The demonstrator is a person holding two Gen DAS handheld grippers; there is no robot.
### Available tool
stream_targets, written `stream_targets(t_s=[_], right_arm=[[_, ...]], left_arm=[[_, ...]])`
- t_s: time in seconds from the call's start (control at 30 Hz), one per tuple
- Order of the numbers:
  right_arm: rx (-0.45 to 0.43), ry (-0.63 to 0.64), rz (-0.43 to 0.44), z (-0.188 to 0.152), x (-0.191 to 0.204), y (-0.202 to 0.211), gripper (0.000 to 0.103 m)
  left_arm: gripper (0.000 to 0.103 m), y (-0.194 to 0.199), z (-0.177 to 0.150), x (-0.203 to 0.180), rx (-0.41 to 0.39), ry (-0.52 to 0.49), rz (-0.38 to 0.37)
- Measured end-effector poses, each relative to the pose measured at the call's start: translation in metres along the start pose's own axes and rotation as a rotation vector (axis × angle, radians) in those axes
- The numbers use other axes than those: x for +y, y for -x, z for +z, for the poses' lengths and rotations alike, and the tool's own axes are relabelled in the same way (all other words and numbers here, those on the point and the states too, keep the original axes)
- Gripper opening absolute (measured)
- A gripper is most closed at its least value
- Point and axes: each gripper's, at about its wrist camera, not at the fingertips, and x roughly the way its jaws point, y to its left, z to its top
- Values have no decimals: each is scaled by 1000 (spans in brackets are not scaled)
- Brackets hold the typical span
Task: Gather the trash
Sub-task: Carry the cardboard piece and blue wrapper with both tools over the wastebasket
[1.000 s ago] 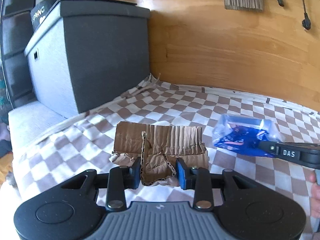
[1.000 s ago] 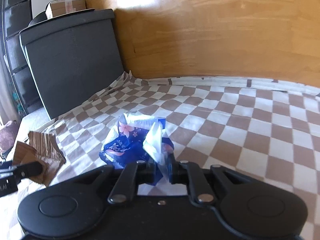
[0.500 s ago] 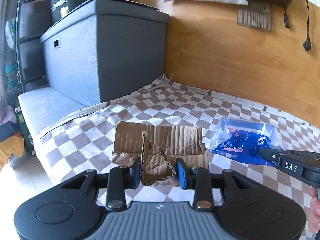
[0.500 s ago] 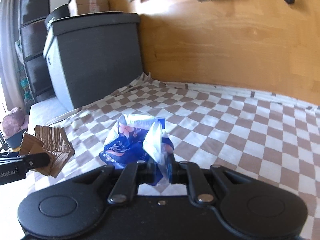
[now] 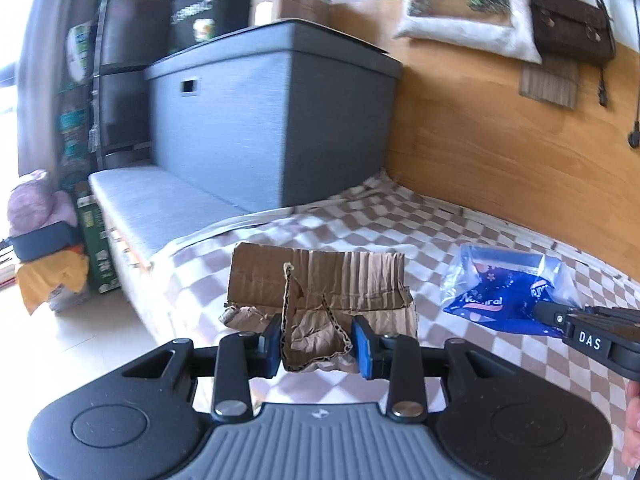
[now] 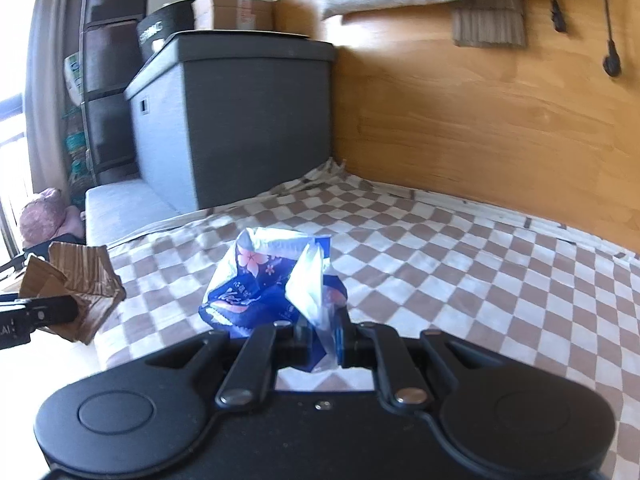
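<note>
Fingers (image 5: 274,343) of left gripper (image 5: 319,342): blue pads pressed on both sides of crumpled brown cardboard piece (image 5: 320,284), partly closed, grip firm. Cardboard held clear of bed, upper flap standing above the pads, long axis running left to right across the view, corrugation ribs vertical, torn edge and a strand of twine hanging down the middle. Crushed lower part bunched between the pads.

Fingers (image 6: 347,344) of right gripper (image 6: 322,342): closed tight on blue plastic wrapper (image 6: 260,288), clear film pinched between the pads. Wrapper bulk ahead of and slightly left of the fingers, crumpled, pink flower print and white lettering facing up; no clear long axis from right wrist view. From left wrist view same wrapper (image 5: 504,292) lying longer left to right, clear end toward the far side, right gripper tip (image 5: 560,318) entering from right edge.

Seen from right wrist view: cardboard (image 6: 76,280) at far left, level with wrapper, well apart from it, left gripper fingertip (image 6: 40,312) across its lower part.

Below both: bed with brown-and-white checked sheet (image 5: 460,240). Beyond: grey storage box (image 5: 272,120) on a grey bench cushion (image 5: 156,204) at left, wooden headboard wall (image 5: 500,140) behind. Background blurred at left edge.
</note>
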Motion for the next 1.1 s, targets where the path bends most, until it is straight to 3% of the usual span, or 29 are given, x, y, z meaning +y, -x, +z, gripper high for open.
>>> stream_targets(t_s=[0.6,1.1], right_arm=[[66,117,150,-31,112,36,11],[232,292,256,-109,211,-13,11]], left_arm=[[37,75,-48,108,19,151,153],[37,38,-133,193,199,295,245]])
